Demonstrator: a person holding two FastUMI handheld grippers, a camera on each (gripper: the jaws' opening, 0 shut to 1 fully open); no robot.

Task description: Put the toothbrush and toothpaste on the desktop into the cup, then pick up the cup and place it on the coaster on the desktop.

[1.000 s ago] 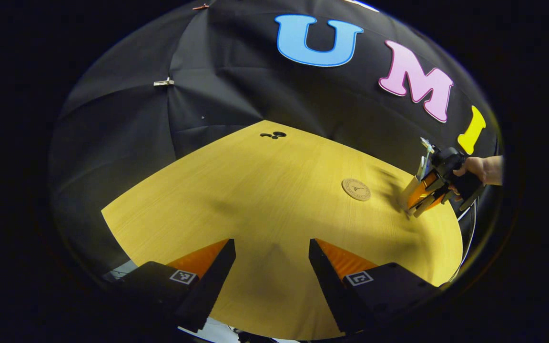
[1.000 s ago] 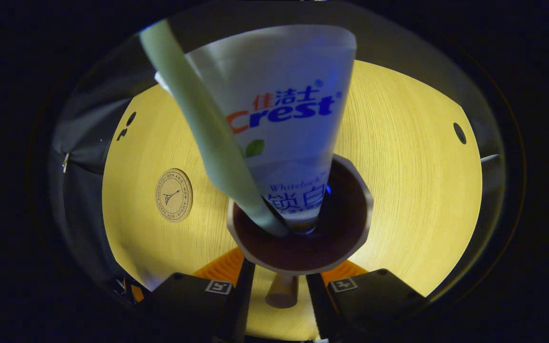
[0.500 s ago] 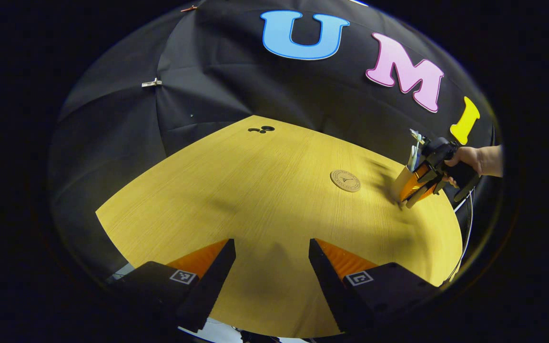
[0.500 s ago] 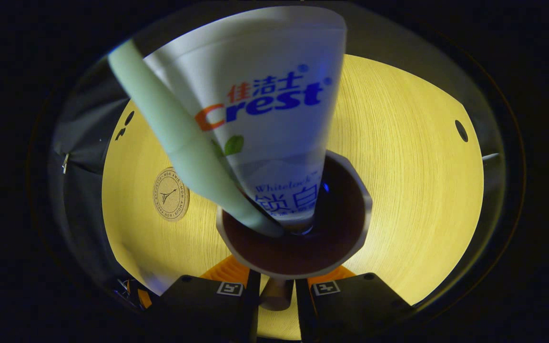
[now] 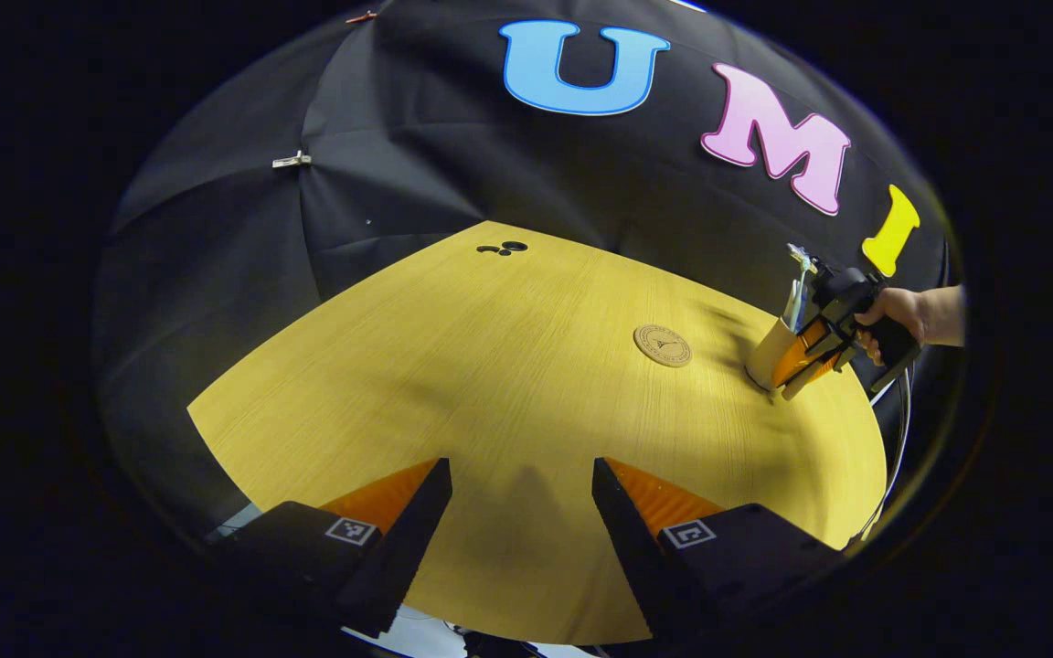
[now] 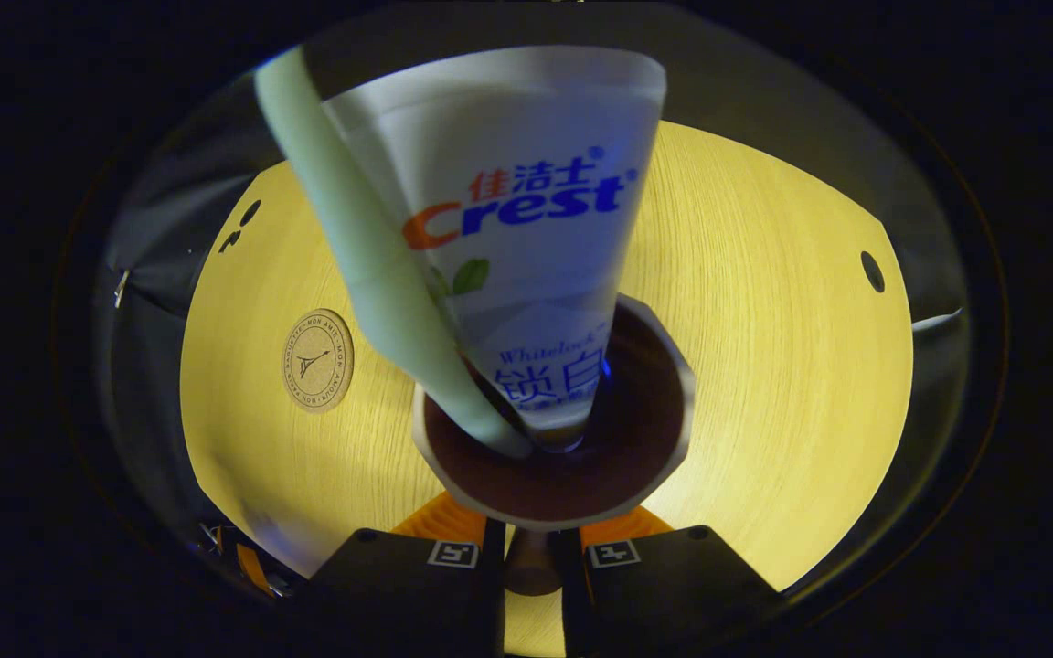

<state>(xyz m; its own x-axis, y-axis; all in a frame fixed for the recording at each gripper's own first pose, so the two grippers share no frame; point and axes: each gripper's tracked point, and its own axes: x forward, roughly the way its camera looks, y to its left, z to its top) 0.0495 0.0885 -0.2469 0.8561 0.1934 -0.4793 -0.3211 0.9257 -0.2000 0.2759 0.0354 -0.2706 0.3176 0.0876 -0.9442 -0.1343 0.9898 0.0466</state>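
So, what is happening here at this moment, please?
A person is working with two handheld grippers at a wooden table. The right gripper is shut on a cup, and the toothbrush and toothpaste already stand inside it. In the left gripper view, the cup is tilted, close beside the round coaster but not yet on it. The left gripper is open, holds nothing, and hangs over a bare part of the table.

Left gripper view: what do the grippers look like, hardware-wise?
The left gripper has two wedge-shaped fingers, each on a black block with a square black-and-white marker. The right gripper has a black body and grip, with thin cables trailing below.
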